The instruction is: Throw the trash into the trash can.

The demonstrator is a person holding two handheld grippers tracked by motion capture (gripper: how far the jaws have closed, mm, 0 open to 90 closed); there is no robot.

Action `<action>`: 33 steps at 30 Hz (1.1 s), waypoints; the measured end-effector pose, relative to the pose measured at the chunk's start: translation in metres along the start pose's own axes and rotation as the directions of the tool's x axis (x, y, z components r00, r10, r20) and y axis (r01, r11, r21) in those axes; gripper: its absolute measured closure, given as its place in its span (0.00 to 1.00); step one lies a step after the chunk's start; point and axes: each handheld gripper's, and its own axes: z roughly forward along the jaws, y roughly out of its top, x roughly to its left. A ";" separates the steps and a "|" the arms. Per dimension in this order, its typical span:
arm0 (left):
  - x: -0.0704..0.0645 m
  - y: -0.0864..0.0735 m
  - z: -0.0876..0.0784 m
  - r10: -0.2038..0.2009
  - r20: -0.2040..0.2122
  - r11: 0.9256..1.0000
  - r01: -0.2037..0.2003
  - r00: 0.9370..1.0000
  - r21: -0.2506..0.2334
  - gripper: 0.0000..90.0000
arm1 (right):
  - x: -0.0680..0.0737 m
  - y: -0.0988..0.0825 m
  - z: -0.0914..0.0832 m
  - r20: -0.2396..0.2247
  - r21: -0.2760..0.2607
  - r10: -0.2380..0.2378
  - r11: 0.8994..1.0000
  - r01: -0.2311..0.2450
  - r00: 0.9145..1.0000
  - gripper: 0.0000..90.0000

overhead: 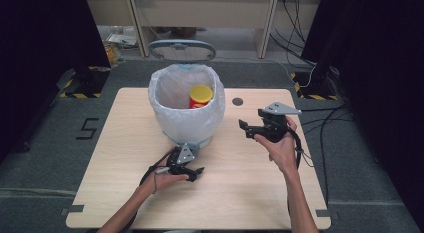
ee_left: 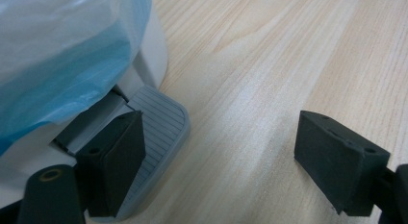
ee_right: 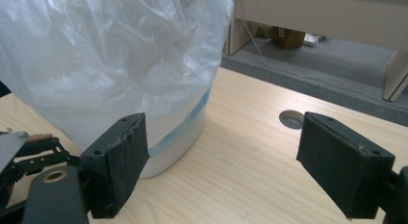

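**Pedal Bin Standing Open, One Jaw on Its Pedal**

The pedal bin (overhead: pixel 186 105) is standing at the far middle of the table (overhead: pixel 125 193), its lid (overhead: pixel 181 49) tipped up behind it. The high view is looking down into the mouth, where a yellow-lidded canister (overhead: pixel 200 96) is lying inside the white plastic liner (overhead: pixel 172 90); neither gripper view is looking inside.

The left gripper view is showing what the high view is hiding: the grey pedal (ee_left: pixel 161 132), ribbed with fine parallel grooves and rounded at its corners, is jutting from the bin's smooth white base. One black jaw of the left gripper (ee_left: pixel 219 161) is resting over the pedal while the other is standing well clear over bare wood, so the jaws are gaping wide with nothing clamped between them. The liner is hanging above, crinkled and translucent, with a blue tint showing through.

The right gripper (ee_right: pixel 221 166) is hovering to the right of the bin, above the table, held in the person's right hand (overhead: pixel 280 145). Its jaws are also standing apart and holding nothing, their pads looking matte and slightly rough. Its view is showing the liner's bulging, wrinkled side, a blue band near the base, and a round hole (ee_right: pixel 292 119) in the pale wood-grain tabletop.
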 end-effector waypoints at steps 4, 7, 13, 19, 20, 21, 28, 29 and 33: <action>0.000 0.000 0.000 0.000 0.000 1.000 0.000 1.000 0.000 0.19 | -0.002 -0.009 0.001 0.007 0.013 0.004 1.000 -0.004 1.000 0.20; 0.000 0.000 0.000 0.000 0.000 1.000 0.000 1.000 0.000 0.19 | -0.002 -0.015 0.002 0.011 0.021 -0.003 1.000 0.002 1.000 0.20; 0.000 0.000 0.000 0.000 0.000 1.000 0.000 1.000 -0.001 0.19 | -0.002 -0.030 0.005 0.012 0.033 0.009 0.999 -0.010 1.000 0.20; 0.000 0.000 0.000 0.000 0.000 1.000 0.000 1.000 -0.001 0.19 | 0.000 -0.045 0.012 0.015 0.059 0.009 0.998 -0.010 1.000 0.20; 0.000 0.000 0.000 0.000 0.000 1.000 0.000 1.000 -0.001 0.19 | 0.000 -0.047 0.012 0.014 0.062 0.006 0.998 -0.007 1.000 0.20; 0.000 0.000 0.000 0.001 0.000 1.000 -0.001 1.000 -0.001 0.19 | 0.001 -0.049 0.013 0.016 0.067 0.002 0.998 -0.003 1.000 0.20; 0.000 0.000 0.000 0.000 0.000 1.000 0.000 1.000 -0.001 0.19 | 0.003 -0.063 0.016 0.019 0.097 -0.013 0.995 0.011 1.000 0.20; 0.000 0.000 0.000 0.000 0.000 1.000 0.000 1.000 -0.001 0.19 | 0.004 -0.065 0.017 0.017 0.098 -0.006 0.995 0.004 1.000 0.20; 0.000 0.000 0.000 0.006 -0.001 1.000 -0.006 1.000 0.004 0.19 | 0.004 -0.074 0.018 0.018 0.117 -0.001 0.993 -0.001 1.000 0.20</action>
